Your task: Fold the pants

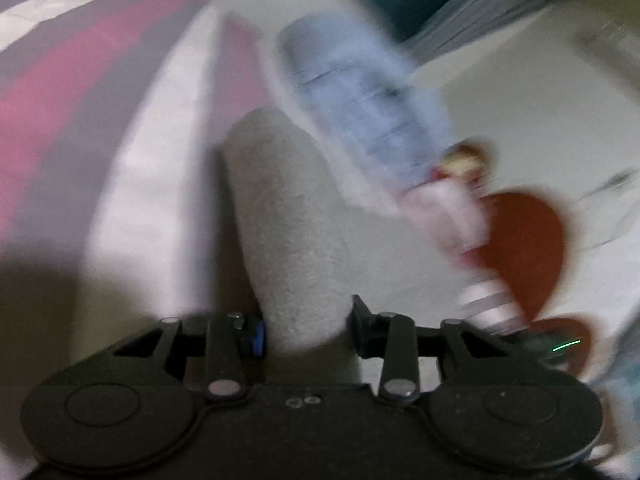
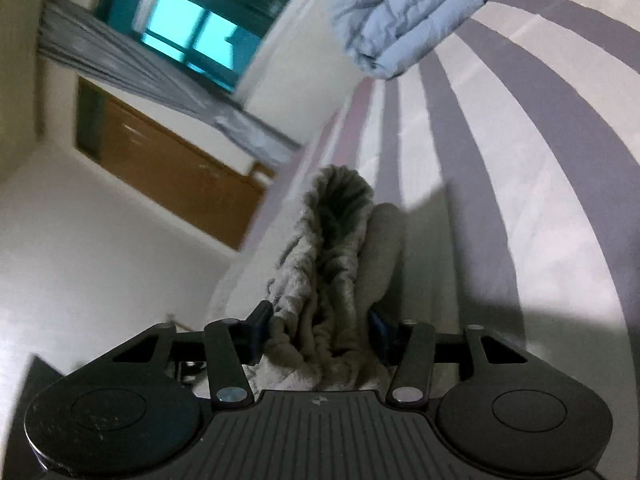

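Note:
The pants are pale grey and fleecy. In the left wrist view my left gripper [image 1: 306,332] is shut on a smooth fold of the pants [image 1: 288,220], which hangs forward from the jaws above the striped bed. In the right wrist view my right gripper [image 2: 320,334] is shut on the gathered, ruffled waistband of the pants [image 2: 328,248], which bunches between the fingers. Both grippers hold the garment lifted off the bed. The left wrist view is motion-blurred.
A striped bedspread [image 1: 80,92] in pink, grey and white lies below, also in the right wrist view [image 2: 520,160]. A folded light-blue quilted item [image 2: 408,12] lies on the bed. A window [image 2: 208,28], grey curtain [image 2: 160,80] and wooden door [image 2: 172,168] are at the left.

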`<state>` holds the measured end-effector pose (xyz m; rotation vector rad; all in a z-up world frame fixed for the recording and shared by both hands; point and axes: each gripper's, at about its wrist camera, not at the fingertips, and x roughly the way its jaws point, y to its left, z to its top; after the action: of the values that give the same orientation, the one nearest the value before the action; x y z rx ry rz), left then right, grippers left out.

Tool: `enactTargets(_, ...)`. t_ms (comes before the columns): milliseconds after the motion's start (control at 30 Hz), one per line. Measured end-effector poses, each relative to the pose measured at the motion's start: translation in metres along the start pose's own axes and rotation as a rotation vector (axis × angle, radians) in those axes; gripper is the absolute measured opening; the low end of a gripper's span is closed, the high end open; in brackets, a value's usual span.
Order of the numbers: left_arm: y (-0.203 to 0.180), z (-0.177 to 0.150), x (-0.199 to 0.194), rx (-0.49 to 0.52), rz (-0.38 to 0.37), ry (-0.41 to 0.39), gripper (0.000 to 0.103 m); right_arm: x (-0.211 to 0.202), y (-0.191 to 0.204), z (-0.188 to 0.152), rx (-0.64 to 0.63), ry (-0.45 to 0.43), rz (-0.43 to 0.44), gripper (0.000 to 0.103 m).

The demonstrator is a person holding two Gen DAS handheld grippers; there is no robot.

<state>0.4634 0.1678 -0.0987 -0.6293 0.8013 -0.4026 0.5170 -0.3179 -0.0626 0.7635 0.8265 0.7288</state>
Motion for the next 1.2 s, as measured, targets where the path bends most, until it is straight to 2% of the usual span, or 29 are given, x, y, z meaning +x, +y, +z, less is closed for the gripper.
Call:
enactTargets(33, 0.006, -0.003, 0.008, 0.005, 0.009, -0.003, 0.045, 0.012, 0.005, -0.002, -0.036, 0.008, -0.034, 0.051)
enactTargets(100, 0.011, -0.011, 0.006, 0.012, -0.034, -0.052, 0.048, 0.027, 0.008, -0.01, -0.078, 0.015, -0.089, 0.054)
enactTargets(167, 0.013, -0.017, -0.001, 0.001, -0.054, -0.088, 0.052, 0.036, 0.003, -0.021, -0.077, 0.035, -0.166, 0.063)
enactTargets(200, 0.014, -0.019, -0.006, -0.002, -0.05, -0.103, 0.06, 0.039, 0.001, -0.025, -0.073, 0.035, -0.163, 0.064)
enactTargets(233, 0.014, -0.021, -0.014, -0.01, -0.055, -0.119, 0.079, 0.035, -0.002, -0.027, -0.062, 0.029, -0.15, 0.064)
enactTargets(300, 0.013, -0.028, -0.038, -0.037, -0.035, -0.181, 0.097, 0.027, -0.003, -0.025, -0.052, -0.005, -0.143, 0.064)
enactTargets(333, 0.011, -0.031, -0.05, -0.039, 0.002, -0.207, 0.097, 0.012, 0.0, -0.027, -0.057, -0.053, -0.136, 0.064)
enactTargets(400, 0.005, -0.04, -0.073, 0.012, 0.087, -0.219, 0.097, -0.015, 0.004, -0.037, -0.071, -0.093, -0.122, 0.068)
enactTargets(467, -0.001, -0.058, -0.103, 0.089, 0.199, -0.241, 0.097, -0.045, 0.016, -0.055, -0.147, -0.129, -0.141, 0.092)
enactTargets(533, -0.012, -0.09, -0.13, 0.153, 0.297, -0.277, 0.097, -0.065, 0.028, -0.071, -0.221, -0.138, -0.172, 0.103)
enactTargets(667, -0.034, -0.158, -0.177, 0.188, 0.427, -0.321, 0.097, -0.117, 0.051, -0.139, -0.309, -0.152, -0.225, 0.103)
enactTargets(733, -0.052, -0.187, -0.197, 0.219, 0.497, -0.376, 0.097, -0.139, 0.061, -0.172, -0.325, -0.149, -0.244, 0.103)
enactTargets(833, -0.087, -0.221, -0.219, 0.229, 0.493, -0.448, 0.097, -0.161, 0.091, -0.218, -0.447, -0.18, -0.359, 0.103)
enactTargets(900, -0.111, -0.235, -0.224, 0.255, 0.48, -0.459, 0.097, -0.175, 0.11, -0.251, -0.523, -0.219, -0.417, 0.103)
enactTargets(1000, -0.144, -0.265, -0.239, 0.366, 0.511, -0.487, 0.097, -0.193, 0.125, -0.287, -0.543, -0.272, -0.399, 0.103)
enactTargets(1100, -0.172, -0.291, -0.249, 0.433, 0.456, -0.547, 0.097, -0.214, 0.15, -0.324, -0.603, -0.406, -0.478, 0.103)
enactTargets(1167, -0.184, -0.313, -0.252, 0.425, 0.417, -0.561, 0.097, -0.217, 0.162, -0.341, -0.623, -0.427, -0.494, 0.103)
enactTargets(1200, -0.192, -0.326, -0.254, 0.456, 0.408, -0.573, 0.097, -0.216, 0.168, -0.346, -0.629, -0.415, -0.493, 0.103)
